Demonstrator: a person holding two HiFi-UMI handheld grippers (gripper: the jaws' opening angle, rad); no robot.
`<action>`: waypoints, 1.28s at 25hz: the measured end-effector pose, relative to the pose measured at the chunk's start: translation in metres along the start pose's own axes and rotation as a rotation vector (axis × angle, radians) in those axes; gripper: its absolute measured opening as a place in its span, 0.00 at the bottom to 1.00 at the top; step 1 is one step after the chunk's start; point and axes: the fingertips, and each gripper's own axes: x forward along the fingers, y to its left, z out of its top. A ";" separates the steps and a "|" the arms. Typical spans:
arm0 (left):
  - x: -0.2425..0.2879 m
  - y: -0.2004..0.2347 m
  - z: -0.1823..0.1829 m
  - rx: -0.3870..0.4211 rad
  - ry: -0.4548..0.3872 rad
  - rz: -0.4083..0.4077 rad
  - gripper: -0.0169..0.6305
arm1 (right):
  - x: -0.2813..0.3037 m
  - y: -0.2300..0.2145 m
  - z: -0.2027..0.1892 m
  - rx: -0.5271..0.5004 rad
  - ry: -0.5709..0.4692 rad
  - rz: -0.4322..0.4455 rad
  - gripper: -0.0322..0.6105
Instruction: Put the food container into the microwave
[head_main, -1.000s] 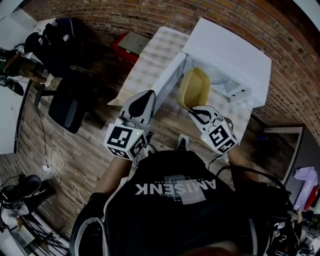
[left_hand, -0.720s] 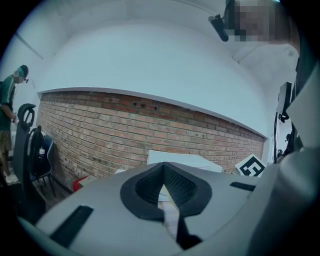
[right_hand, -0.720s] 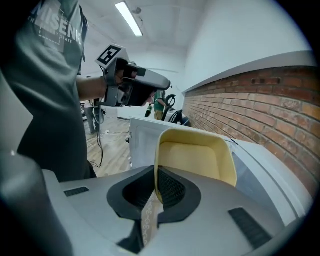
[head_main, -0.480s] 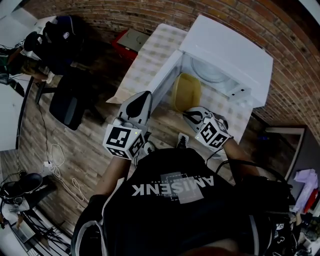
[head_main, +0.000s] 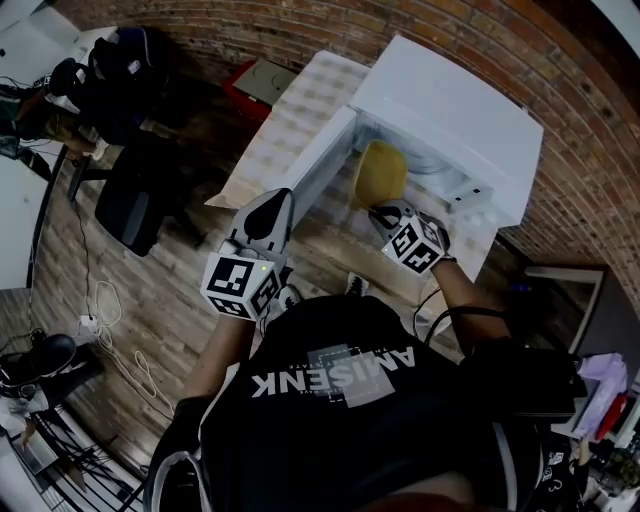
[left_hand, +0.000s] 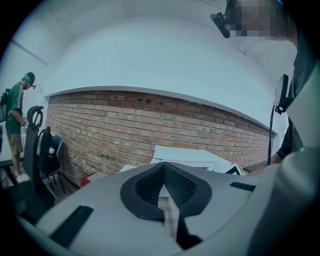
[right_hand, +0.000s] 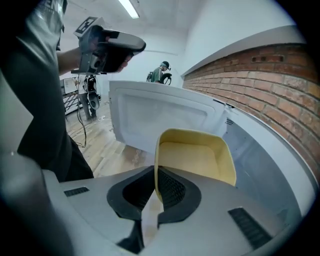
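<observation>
You held the right gripper (right_hand: 152, 192) with its jaws clamped on one side wall of the food container (right_hand: 195, 160), the thin rim pinched between the ribbed black pads. The container was a pale yellow tub, a rounded rectangle with smooth, plastic-looking walls. It hung tilted on edge, its open face turned toward the gripper camera and its long axis running forward from the jaws. It stood at the mouth of the microwave (head_main: 450, 100), and the white cavity lay straight ahead of it and slightly to the right. The microwave door (head_main: 320, 165) stood swung open on your left, flat and white, just beside the container. The right gripper was therefore the nearer tool, and the coming move appeared to call for a straight push inward while levelling the tub. The left gripper (left_hand: 162, 192) had its jaws together with nothing between them. You held it back from the checked tablecloth (head_main: 290, 110), well apart from the container.
</observation>
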 end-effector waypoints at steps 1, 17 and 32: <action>0.000 0.000 0.001 0.000 -0.005 0.003 0.04 | 0.004 -0.008 -0.006 -0.001 0.017 -0.011 0.12; -0.009 0.010 0.004 0.000 -0.017 0.159 0.04 | 0.040 -0.126 -0.069 0.067 0.149 -0.227 0.12; -0.019 0.009 0.017 -0.031 -0.061 0.233 0.04 | 0.056 -0.178 -0.086 0.084 0.202 -0.359 0.13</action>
